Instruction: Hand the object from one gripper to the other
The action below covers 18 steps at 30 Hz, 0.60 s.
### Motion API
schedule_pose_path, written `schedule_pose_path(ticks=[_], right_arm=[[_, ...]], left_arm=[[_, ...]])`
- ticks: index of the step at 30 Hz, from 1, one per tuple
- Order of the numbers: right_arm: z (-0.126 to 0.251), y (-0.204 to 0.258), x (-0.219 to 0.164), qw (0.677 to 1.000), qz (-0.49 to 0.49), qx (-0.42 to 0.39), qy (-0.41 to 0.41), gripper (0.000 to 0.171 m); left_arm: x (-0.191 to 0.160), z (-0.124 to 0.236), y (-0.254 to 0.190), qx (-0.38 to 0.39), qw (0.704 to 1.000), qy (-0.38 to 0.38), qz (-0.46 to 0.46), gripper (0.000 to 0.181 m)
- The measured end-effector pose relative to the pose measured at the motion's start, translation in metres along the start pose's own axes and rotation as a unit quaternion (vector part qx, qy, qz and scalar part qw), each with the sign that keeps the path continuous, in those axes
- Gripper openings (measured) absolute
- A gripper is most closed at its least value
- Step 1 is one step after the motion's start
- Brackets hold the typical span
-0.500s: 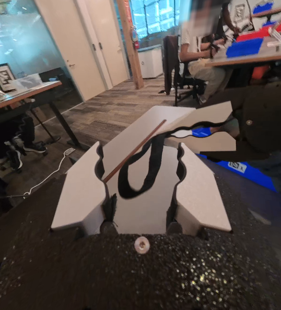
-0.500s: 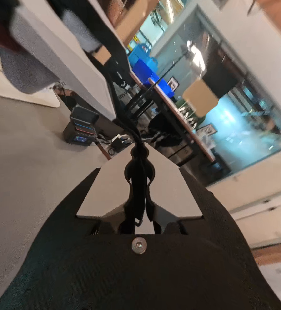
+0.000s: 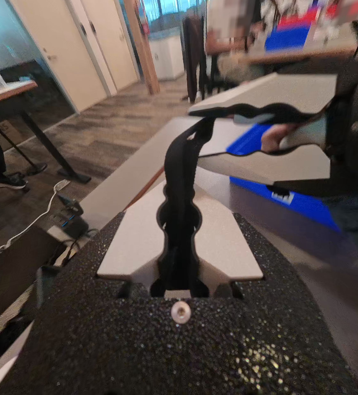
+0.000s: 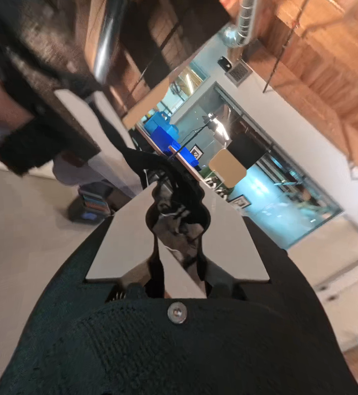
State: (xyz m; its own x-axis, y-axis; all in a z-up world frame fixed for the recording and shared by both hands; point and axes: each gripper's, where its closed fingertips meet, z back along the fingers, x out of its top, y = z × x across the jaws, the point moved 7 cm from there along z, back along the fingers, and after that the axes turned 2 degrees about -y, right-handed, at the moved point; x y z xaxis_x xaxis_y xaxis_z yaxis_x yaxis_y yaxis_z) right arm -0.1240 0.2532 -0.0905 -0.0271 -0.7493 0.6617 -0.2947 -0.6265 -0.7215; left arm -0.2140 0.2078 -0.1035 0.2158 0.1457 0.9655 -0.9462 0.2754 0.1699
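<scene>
Since the earlier frame the left tool (image 3: 179, 205) has closed on the black strap (image 3: 182, 162), while the right tool (image 3: 197, 136) has parted. The right wrist view, blurred, seems to show strap (image 4: 186, 192) between its loosened fingers.

This is an open-plan office used as a working lab. In the left wrist view, white double doors (image 3: 84, 53) line the far left wall beside a frosted glass partition (image 3: 1, 32), and a wooden post (image 3: 144, 47) rises from grey plank flooring (image 3: 101, 128). A wood-topped desk (image 3: 7, 92) on black legs stands at the left, with a white cable (image 3: 35, 218) trailing across the floor near it. Far right, a second desk carries blue and red bins (image 3: 287, 36). The right wrist view shows a glass-walled room (image 4: 259, 192), exposed timber ceiling (image 4: 323, 53), a metal duct (image 4: 242, 23) and a wall vent (image 4: 239, 71).
</scene>
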Motion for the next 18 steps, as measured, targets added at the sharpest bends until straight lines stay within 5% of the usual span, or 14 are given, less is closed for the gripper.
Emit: schedule_pose_path(ticks=[7, 11, 16, 18], right_arm=[[0.005, -0.030, 0.008, 0.940, -0.336, -0.003, -0.064, 0.051], [0.010, -0.038, 0.009, 0.864, -0.482, 0.070, -0.125, 0.056], [0.006, -0.023, 0.006, 0.794, -0.552, 0.218, -0.132, 0.061], [0.005, -0.018, 0.009, 0.796, -0.542, 0.236, -0.133, 0.061]], left_arm=[[0.013, 0.022, 0.026, -0.039, 0.966, -0.199, 0.159, 0.009], [0.018, 0.034, 0.022, -0.208, 0.911, -0.279, 0.220, 0.002], [0.022, 0.041, 0.023, -0.317, 0.835, -0.335, 0.300, 0.000], [0.019, 0.035, 0.018, -0.331, 0.846, -0.296, 0.297, 0.000]])
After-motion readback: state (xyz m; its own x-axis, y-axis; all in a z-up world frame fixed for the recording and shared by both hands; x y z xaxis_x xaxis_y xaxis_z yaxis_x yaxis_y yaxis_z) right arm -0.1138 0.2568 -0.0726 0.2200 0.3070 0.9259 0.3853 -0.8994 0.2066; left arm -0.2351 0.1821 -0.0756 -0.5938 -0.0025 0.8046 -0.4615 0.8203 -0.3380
